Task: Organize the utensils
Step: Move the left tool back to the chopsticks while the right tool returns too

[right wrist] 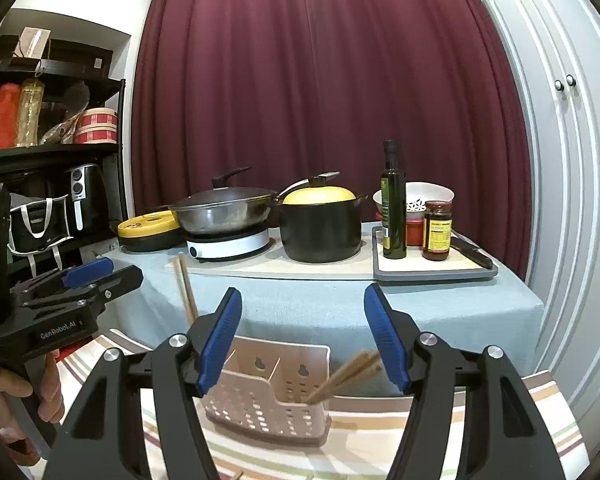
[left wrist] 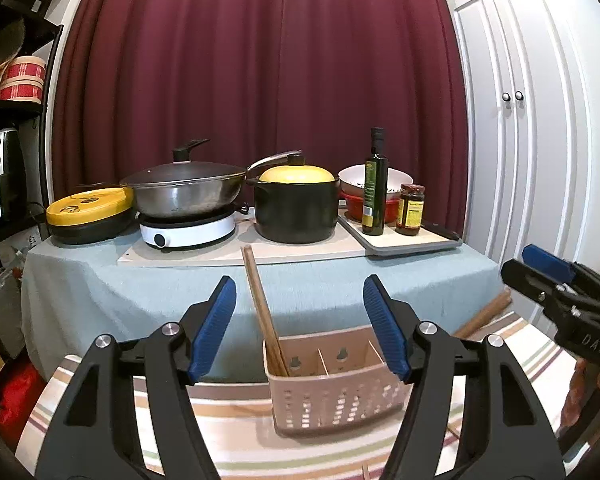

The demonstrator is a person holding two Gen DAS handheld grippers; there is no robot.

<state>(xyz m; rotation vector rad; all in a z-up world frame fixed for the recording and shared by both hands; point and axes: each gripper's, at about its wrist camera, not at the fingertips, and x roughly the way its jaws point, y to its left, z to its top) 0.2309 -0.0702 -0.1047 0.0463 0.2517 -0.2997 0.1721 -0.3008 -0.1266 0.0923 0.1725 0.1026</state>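
Note:
A pale pink perforated utensil basket (left wrist: pixel 336 392) (right wrist: pixel 268 408) stands on a striped cloth just below both grippers. A pair of wooden chopsticks (left wrist: pixel 260 304) (right wrist: pixel 185 288) stands in its left compartment, leaning back and left. More wooden chopsticks (right wrist: pixel 348 376) (left wrist: pixel 484 316) lean out to the right from the right compartment. My left gripper (left wrist: pixel 300 328) (right wrist: pixel 112 270) is open above the basket with nothing between its blue pads. My right gripper (right wrist: pixel 302 336) (left wrist: pixel 528 260) is open too and holds nothing. A hand (right wrist: pixel 40 392) holds the left gripper's grip.
Beyond the basket is a table under a light blue cloth (left wrist: pixel 320 284). On it stand a lidded wok (left wrist: pixel 184 188) on a white cooker, a black pot (left wrist: pixel 296 208) with a yellow lid, an oil bottle (left wrist: pixel 374 188), a jar (left wrist: pixel 410 210) and a knife (right wrist: pixel 472 254). Shelves at left, white cupboard doors at right.

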